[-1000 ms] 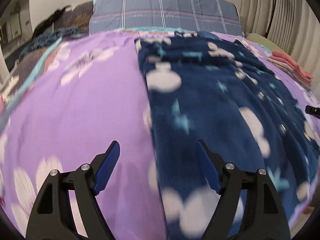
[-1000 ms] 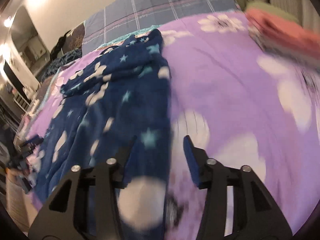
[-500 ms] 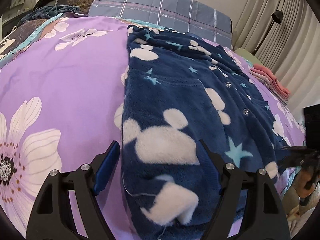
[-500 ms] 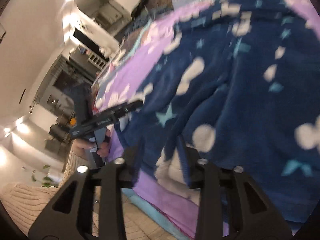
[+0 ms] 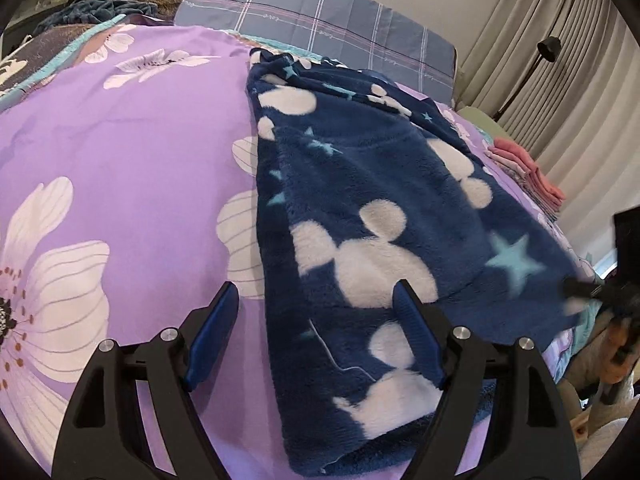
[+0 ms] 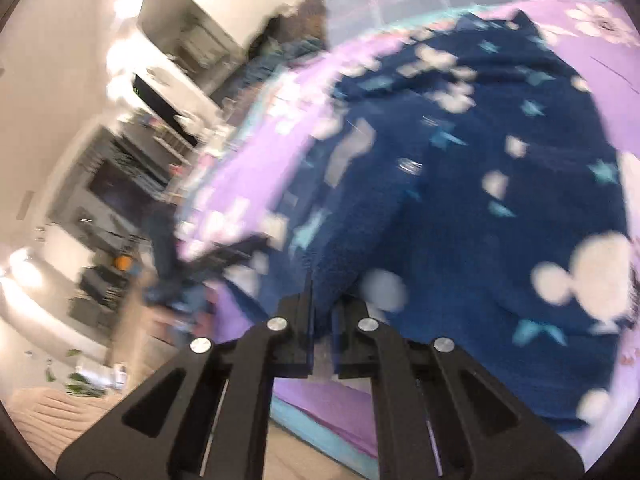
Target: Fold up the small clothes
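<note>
L claw [image 5: 316,328] wide open; R claw [image 6: 323,328] prob. nearly closed, blurry.

Bare purple bedspread [image 5: 132,152] leftward — pink folded stack [image 5: 528,176] far right
</note>
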`<state>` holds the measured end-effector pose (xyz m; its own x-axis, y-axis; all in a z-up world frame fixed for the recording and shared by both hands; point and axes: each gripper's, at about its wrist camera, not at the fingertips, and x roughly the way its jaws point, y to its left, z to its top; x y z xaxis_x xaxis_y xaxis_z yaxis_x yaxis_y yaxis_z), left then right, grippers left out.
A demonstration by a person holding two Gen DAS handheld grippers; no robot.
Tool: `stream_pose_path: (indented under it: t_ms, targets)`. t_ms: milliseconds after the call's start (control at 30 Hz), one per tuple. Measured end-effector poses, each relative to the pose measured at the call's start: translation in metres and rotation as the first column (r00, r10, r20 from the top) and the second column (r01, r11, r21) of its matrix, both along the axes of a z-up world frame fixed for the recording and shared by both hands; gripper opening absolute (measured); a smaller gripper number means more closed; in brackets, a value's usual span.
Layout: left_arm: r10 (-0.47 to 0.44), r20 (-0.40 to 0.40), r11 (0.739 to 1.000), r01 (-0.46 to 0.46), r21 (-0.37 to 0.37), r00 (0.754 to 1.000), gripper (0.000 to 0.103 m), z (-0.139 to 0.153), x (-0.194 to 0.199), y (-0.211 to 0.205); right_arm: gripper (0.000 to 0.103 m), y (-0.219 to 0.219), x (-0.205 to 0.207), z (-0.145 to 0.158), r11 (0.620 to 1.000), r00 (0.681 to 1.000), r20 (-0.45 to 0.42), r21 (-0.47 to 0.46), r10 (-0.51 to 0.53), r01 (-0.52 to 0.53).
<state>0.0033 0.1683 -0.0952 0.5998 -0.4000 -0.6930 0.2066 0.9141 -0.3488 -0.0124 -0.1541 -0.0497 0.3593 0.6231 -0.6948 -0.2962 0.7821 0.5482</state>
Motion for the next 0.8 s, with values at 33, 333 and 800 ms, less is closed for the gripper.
stream_pose_path:
  t_ms: [33,333,800]
  targets:
    - [-0.002,-0.002,1.000,0.002,-0.002,1.000,0.080,-0.001,0.001,-0.001,0.020,0.000,0.002,-0.017,1.000,0.998,-0.062,-0.021,-0.008,0.006]
    - [-0.080,-0.025,0.997,0.081,0.021,0.996,0.037,-0.001,-0.007,-0.009,0.060,-0.092,-0.038,0.024,0.938,0.930,0.180,-0.075,-0.322,0.339]
    - [-0.040,-0.088,0.998,0.034,-0.060,0.995,0.046,-0.006,-0.008,0.003,0.053,-0.158,-0.052,-0.038,0.884,0.888,-0.099,0.094,-0.450,0.458]
